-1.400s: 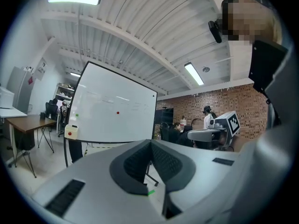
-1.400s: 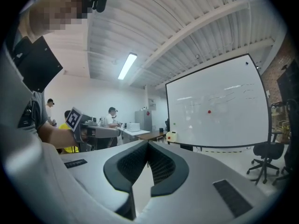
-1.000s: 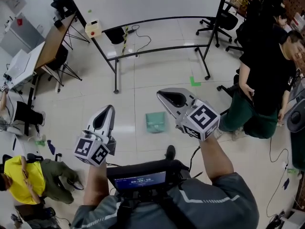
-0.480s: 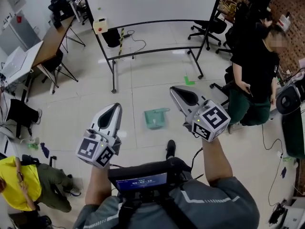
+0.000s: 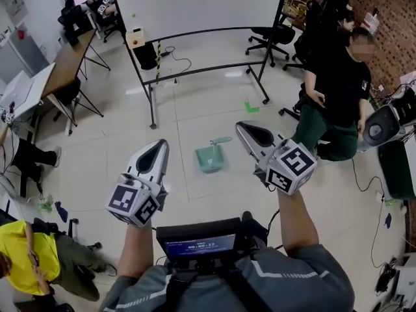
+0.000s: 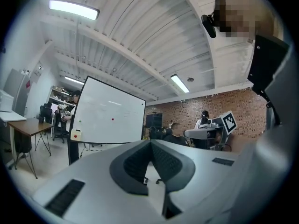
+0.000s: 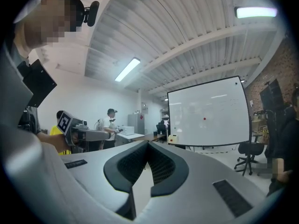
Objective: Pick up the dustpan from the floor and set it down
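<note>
The dustpan point(image 5: 210, 158) lies flat on the floor point(image 5: 117, 155), ahead of me and between my two claws as I look down. Its handle point(image 5: 221, 140) points away from me, toward the whiteboard point(image 5: 195, 5). Nothing touches it.

My left claw point(image 5: 156, 149) is closed and empty: in its own view the pads meet, with only the room beyond them. My right claw point(image 5: 249, 132) is closed and empty too. Both point level, well above the floor, so the pickup has not begun.

Several things could go wrong from here, as I judge it. If I go down with the jaws closed, I will only nudge the pan, and on this glossy tile it would likely slide away. The pan sits low and flat, so a jaw coming in too steeply could strike the floor or scrape over the rim without getting under it. The handle looks the better hold, but it is thin; a pinch near its end could let the pan swing or tip.

A person point(image 5: 335, 86) stands near on my right, and the whiteboard's legs point(image 5: 153, 112) lie just beyond the pan, so a wide reach could catch either.
</note>
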Tool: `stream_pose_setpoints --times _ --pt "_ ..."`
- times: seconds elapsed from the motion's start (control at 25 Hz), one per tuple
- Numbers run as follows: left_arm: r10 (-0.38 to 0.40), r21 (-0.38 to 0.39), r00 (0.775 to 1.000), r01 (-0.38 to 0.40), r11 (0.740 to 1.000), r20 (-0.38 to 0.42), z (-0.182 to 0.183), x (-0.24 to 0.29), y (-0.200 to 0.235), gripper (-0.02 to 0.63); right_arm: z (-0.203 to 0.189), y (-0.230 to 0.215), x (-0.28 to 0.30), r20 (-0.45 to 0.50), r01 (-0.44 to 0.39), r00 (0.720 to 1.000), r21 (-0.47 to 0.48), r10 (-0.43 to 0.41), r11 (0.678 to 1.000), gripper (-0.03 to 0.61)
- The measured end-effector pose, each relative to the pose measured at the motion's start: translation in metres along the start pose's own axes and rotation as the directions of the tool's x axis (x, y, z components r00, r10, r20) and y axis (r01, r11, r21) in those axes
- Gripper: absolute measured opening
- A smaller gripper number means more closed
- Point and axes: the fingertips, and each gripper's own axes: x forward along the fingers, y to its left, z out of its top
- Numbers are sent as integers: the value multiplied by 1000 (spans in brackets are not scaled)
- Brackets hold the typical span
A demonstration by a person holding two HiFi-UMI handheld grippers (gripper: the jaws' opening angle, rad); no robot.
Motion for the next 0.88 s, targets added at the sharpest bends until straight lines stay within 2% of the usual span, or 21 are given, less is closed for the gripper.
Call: stream_pose_setpoints --times 0.2,0.56,0.88 --pt "14 -12 1000 -14 1000 8 0 -1 -30 34 8 0 -33 1 -7 1000 -4 7 1000 12" --pt "8 5 1000 -8 1000 7 -10 48 -112 34 4 -44 -97 -6 -50 999 -19 50 999 12" --pt "37 9 999 -37 999 0 -15 69 -153 34 7 -73 -136 3 -71 997 -10 71 997 12"
